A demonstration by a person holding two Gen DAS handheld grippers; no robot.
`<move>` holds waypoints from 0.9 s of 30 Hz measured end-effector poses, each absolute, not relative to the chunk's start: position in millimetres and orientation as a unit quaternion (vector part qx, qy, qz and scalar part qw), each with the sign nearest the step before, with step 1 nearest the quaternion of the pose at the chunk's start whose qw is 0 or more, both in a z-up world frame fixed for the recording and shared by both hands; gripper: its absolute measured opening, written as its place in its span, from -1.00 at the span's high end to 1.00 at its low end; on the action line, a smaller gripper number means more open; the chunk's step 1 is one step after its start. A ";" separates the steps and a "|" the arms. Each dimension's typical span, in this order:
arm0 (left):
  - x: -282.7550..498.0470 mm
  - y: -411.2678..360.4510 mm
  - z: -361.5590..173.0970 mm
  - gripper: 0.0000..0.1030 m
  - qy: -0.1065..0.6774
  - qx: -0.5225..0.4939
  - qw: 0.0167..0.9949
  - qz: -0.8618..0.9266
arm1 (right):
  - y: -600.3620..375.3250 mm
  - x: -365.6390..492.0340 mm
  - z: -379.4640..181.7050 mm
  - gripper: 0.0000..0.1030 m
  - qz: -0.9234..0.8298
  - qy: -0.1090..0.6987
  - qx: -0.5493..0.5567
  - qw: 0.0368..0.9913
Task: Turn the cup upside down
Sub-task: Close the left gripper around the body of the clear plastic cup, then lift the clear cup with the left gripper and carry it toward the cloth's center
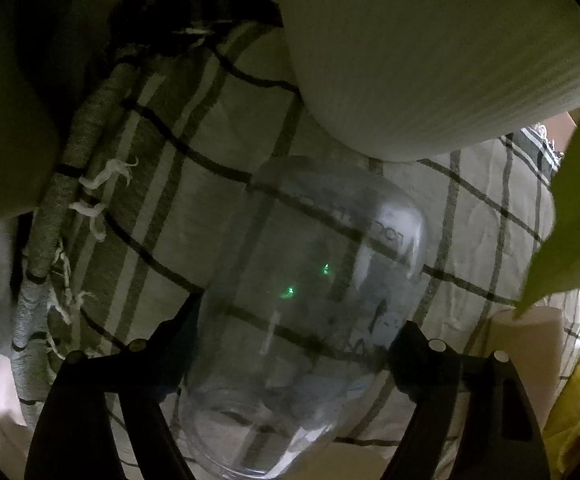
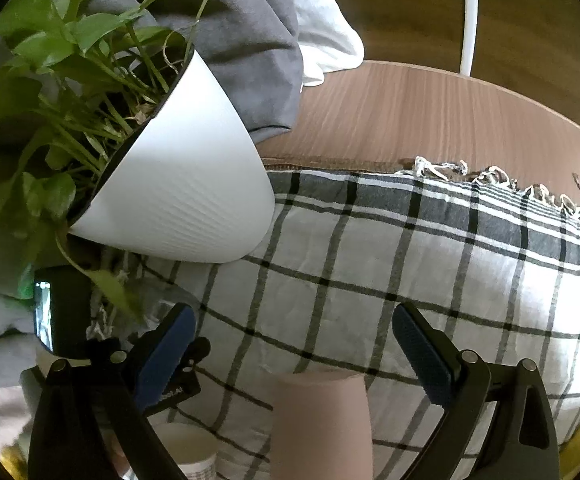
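Through the left wrist camera we see the left gripper with its two black fingers pressed against opposite sides of a clear plastic cup, so the jaws are clamped on the cup. The cup lies along the fingers, its wide open end toward the camera and its rounded closed end pointing away, over the checked cloth. We cannot tell whether the cup touches the cloth. Beyond the cup's far end sits the ribbed white plant pot, close to the cup; a green leaf hangs at the right of the cup, and the cloth's rolled, fringed edge runs to the cup's left. Through the right wrist camera we see the right gripper with its blue-padded fingers spread wide and holding nothing. A pale pink cylinder stands between those fingers, touching neither. The checked cloth lies beneath, the white pot with its green plant is at upper left of the cylinder, and a paper cup sits at lower left. The wooden table shows beyond the cloth.
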State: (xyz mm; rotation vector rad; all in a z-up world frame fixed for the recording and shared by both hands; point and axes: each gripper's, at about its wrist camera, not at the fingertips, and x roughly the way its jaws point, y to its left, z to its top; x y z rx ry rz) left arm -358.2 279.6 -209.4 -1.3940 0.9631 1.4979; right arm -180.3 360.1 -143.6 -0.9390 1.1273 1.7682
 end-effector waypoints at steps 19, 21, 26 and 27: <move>-363.3 263.2 -159.1 -0.49 0.350 -0.550 0.380 0.656 | 349.3 -178.3 -131.7 -0.93 0.721 0.437 -0.372 0.388; -362.2 262.2 -149.9 -0.49 0.343 -0.546 0.378 0.664 | 347.9 -175.9 -127.1 -0.93 0.726 0.435 -0.369 0.384; -350.0 256.0 -116.9 -0.49 0.314 -0.534 0.371 0.691 | 345.0 -170.2 -115.8 -0.93 0.737 0.430 -0.361 0.376; -346.2 253.7 -109.6 -0.49 0.306 -0.532 0.368 0.698 | 343.8 -168.8 -113.2 -0.93 0.739 0.429 -0.361 0.373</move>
